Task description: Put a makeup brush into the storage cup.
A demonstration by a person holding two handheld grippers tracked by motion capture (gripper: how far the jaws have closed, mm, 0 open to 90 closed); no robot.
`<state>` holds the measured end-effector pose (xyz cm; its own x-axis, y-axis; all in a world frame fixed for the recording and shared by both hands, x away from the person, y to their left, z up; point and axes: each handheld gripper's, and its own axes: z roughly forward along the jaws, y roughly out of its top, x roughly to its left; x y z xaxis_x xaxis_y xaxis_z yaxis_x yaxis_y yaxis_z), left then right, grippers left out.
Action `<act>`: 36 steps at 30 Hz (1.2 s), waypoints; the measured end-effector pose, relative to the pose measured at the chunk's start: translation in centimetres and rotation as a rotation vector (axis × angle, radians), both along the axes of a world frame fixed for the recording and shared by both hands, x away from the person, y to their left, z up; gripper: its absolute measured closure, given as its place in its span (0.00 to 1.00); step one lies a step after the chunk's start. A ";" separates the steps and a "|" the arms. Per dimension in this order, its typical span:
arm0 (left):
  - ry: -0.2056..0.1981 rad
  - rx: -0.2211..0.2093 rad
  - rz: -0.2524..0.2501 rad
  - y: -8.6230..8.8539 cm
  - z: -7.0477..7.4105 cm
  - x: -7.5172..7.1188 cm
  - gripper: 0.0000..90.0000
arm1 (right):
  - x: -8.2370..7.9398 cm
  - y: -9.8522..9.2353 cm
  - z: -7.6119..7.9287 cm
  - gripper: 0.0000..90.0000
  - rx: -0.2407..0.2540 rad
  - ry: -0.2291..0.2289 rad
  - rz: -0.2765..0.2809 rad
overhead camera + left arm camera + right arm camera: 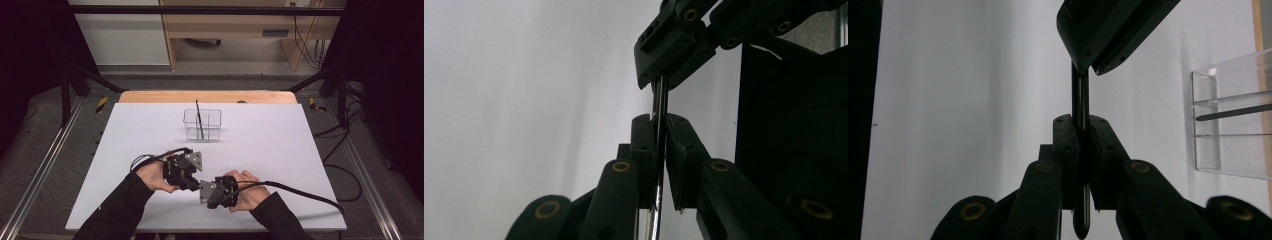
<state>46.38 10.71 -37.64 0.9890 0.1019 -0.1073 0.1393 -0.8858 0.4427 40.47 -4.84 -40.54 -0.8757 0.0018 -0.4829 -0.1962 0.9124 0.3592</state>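
A thin dark pen with a shiny section is held between both grippers near the table's front edge. In the left gripper view my left gripper is shut on the pen, and the right gripper's jaws clamp its far end. In the right gripper view my right gripper is shut on the same pen, whose rounded tip pokes out below the jaws. From above, the left gripper and right gripper meet tip to tip, hiding the pen.
A clear plastic holder stands at the middle back of the white table top, with a black pen leaning in it. The holder also appears at the right of the right gripper view. Cables trail from both grippers.
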 end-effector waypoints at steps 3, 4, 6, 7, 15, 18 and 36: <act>-0.004 -0.004 0.004 0.2 -0.1 0.1 0.88 | 0.0 0.0 0.0 0.94 0.003 0.012 -0.008; -0.007 -0.014 0.010 0.2 -0.1 0.0 0.86 | 0.1 0.0 0.0 0.94 0.004 0.017 -0.010; -0.021 -0.031 0.014 0.5 -0.1 0.1 0.81 | 0.1 0.0 -0.1 0.94 0.002 0.025 -0.010; -0.024 -0.036 0.017 0.7 0.0 0.1 0.79 | 0.1 0.0 -0.1 0.94 0.000 0.031 -0.017; -0.079 -0.076 0.067 2.3 0.3 0.2 0.60 | 0.5 -0.2 0.1 0.94 0.022 0.063 -0.039; -0.097 -0.101 0.086 2.9 0.4 0.2 0.53 | 0.7 -0.5 0.2 0.94 0.029 0.069 -0.053; -0.187 -0.200 0.205 5.9 0.1 -0.2 0.24 | 1.8 -3.0 0.3 0.94 0.101 0.115 -0.151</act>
